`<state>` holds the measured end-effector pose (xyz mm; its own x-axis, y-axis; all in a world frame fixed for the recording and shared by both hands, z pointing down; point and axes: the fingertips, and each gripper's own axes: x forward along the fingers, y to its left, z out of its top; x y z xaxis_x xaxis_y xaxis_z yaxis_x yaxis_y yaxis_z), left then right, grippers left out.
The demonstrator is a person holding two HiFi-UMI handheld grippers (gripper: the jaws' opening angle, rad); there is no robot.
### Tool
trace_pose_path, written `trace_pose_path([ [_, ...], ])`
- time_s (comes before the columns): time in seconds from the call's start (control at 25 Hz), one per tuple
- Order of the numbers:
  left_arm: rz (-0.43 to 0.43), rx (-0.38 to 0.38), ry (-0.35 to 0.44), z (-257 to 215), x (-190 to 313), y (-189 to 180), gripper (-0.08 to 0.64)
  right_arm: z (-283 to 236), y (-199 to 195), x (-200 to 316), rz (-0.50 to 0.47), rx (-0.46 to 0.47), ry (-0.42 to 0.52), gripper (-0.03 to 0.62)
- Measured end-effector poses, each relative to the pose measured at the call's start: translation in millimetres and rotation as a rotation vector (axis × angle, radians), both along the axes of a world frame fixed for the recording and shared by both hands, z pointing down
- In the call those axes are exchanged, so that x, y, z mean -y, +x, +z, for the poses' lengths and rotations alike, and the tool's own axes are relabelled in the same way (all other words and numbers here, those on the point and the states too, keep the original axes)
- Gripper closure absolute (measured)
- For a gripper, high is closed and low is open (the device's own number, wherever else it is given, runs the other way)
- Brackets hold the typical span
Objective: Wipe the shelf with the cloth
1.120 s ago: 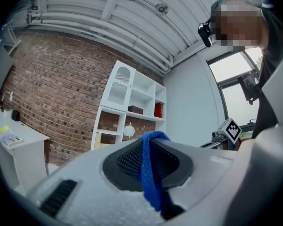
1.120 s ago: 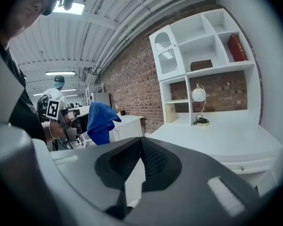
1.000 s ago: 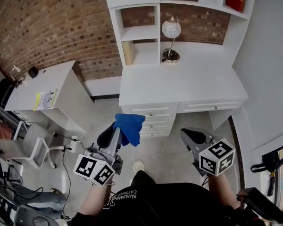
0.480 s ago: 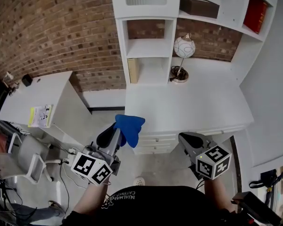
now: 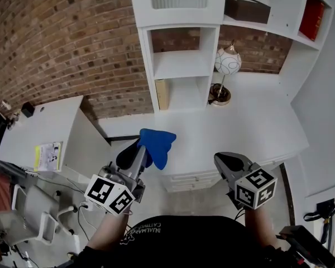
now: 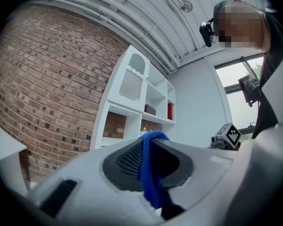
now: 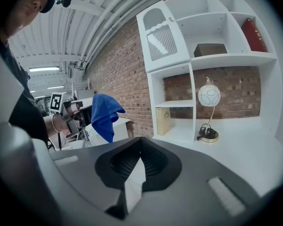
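- Left tool (image 5: 139,151) is seen clamped on the blue cloth (image 5: 157,143), which is held up near the bench's (image 5: 240,128) front edge.
- Right tool (image 5: 225,162) is found closed, with nothing gripped.
- Shelf (image 5: 181,66) is noted beyond, apart from the cloth.

Nothing fully readable. Pale lettering on the black shirt (image 5: 151,228), just behind the left claw (image 5: 135,151) — upside down in the head view, too blurred to spell out. Yellow leaflet (image 5: 47,155) on the side desk (image 5: 56,116), well left of that claw — print too small. The claw's marker cube (image 5: 113,194): square patterns only, no letters.
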<state>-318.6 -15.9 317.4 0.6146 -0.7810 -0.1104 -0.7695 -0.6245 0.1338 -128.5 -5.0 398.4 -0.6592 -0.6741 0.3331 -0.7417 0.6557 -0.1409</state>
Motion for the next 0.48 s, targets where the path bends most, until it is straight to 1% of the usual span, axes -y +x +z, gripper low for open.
trace_pose_path([
  [0.12, -0.005, -0.006, 0.015, 0.8, 14.5, -3.6, 0.522, 1.5, -5.1, 9.3, 0.008, -0.009, 0.005, 0.583],
  [0.28, -0.028, -0.018, -0.007, 10.5, 29.8, -3.9, 0.525, -0.6, -4.7, 19.7, 0.018, -0.028, 0.026, 0.583],
  [0.36, -0.044, -0.031, -0.021, 13.2, 37.3, -3.3, 0.525, -12.3, 1.9, 29.2, 0.047, -0.014, 0.074, 0.583],
  [0.48, -0.06, -0.069, -0.033, 12.9, 46.6, 0.3, 0.526, -36.1, 15.6, 46.3, 0.087, 0.042, 0.155, 0.583],
])
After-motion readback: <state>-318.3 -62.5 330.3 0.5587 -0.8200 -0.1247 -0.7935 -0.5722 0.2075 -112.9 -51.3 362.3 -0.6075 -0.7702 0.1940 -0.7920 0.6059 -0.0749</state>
